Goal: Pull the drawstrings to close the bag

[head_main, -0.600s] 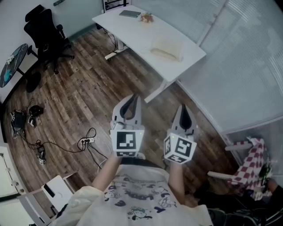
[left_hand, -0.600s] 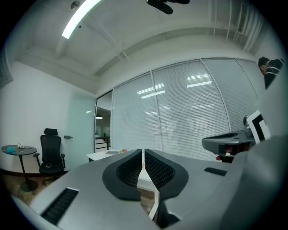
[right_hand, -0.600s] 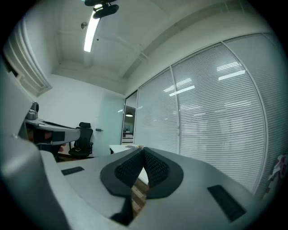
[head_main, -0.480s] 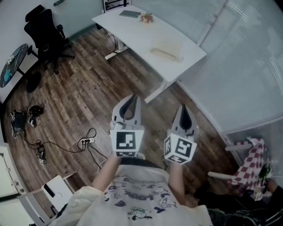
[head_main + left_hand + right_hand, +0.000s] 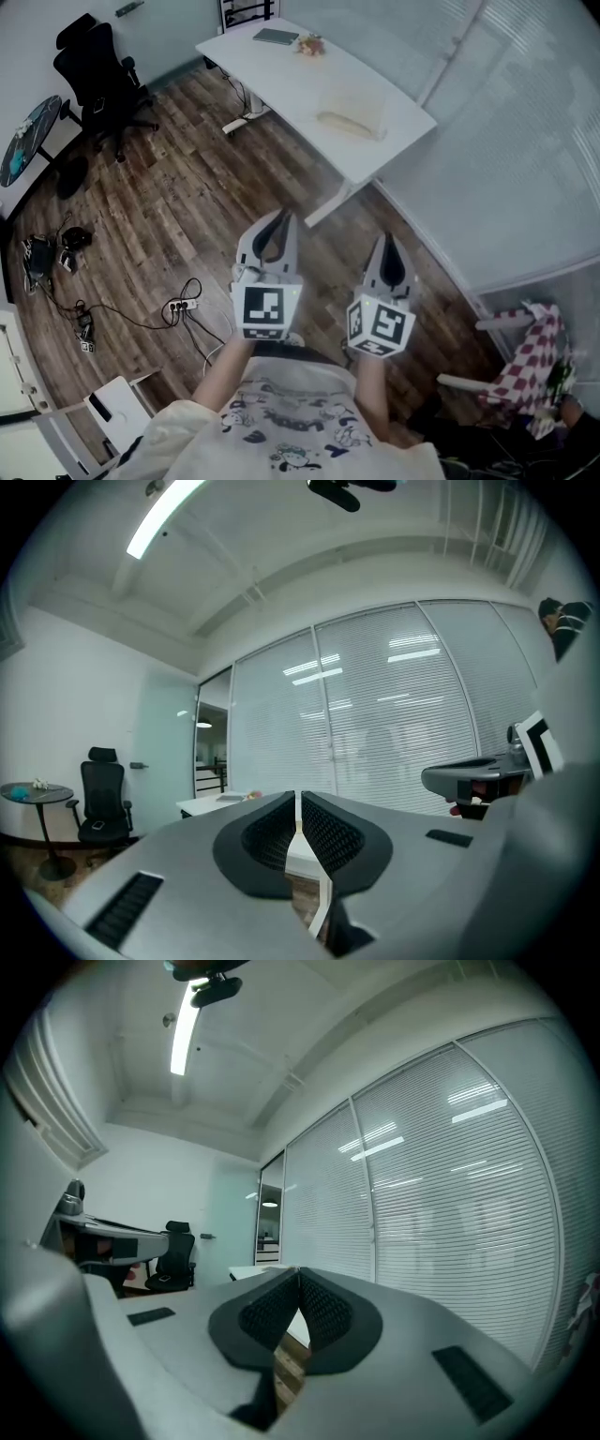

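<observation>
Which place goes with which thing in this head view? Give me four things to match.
Things:
1. bag
2. office chair
3. power strip
4. checkered cloth

Places:
A. on the wooden floor, among cables
B. on the white table
C. at the right edge of the view
D. top left, near the wall

Pairs: 1-B, 2-D, 3-A, 4-C

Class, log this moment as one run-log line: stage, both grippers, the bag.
stage: not started | left gripper: shut, empty | right gripper: shut, empty | pale bag: on white table, untouched
</observation>
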Demonstrator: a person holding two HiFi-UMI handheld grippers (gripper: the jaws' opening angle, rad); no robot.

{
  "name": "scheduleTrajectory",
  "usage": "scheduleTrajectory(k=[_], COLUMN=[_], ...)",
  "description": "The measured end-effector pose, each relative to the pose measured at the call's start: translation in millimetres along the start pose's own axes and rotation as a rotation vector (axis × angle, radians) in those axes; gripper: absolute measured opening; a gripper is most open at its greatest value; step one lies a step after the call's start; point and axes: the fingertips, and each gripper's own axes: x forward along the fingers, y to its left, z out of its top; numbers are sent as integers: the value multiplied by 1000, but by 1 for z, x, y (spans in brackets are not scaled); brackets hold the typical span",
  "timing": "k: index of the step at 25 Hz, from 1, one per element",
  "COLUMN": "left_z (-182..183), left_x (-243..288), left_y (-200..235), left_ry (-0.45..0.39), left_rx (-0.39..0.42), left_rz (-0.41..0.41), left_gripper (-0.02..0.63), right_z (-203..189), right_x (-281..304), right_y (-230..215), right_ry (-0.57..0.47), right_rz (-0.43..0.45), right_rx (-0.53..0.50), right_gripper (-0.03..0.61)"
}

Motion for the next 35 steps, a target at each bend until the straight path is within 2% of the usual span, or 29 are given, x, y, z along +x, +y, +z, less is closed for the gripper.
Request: scheduleTrajectory(k=[5, 11, 18, 28, 35], left_z=[-3, -13, -22, -38, -37], left_x=[7, 16, 48, 147, 232], left_y=[-5, -4, 5, 52, 104], left_ry=[1, 25, 49, 51, 56], left_rx=[-2, -6, -8, -23, -21], left_rz=[23, 52, 51, 5, -40], left_gripper=[44, 44, 44, 44, 44], right_z=[-3, -13, -27, -40, -30], right_x=[6, 18, 52, 157, 246], right_y=[-7, -12, -20, -10, -5], right_ry=[-2, 24, 78, 95, 91], right_rz=[35, 72, 59, 16, -39], right_rx=[-41, -33, -11, -18, -11], right_gripper=[14, 14, 14, 14, 14])
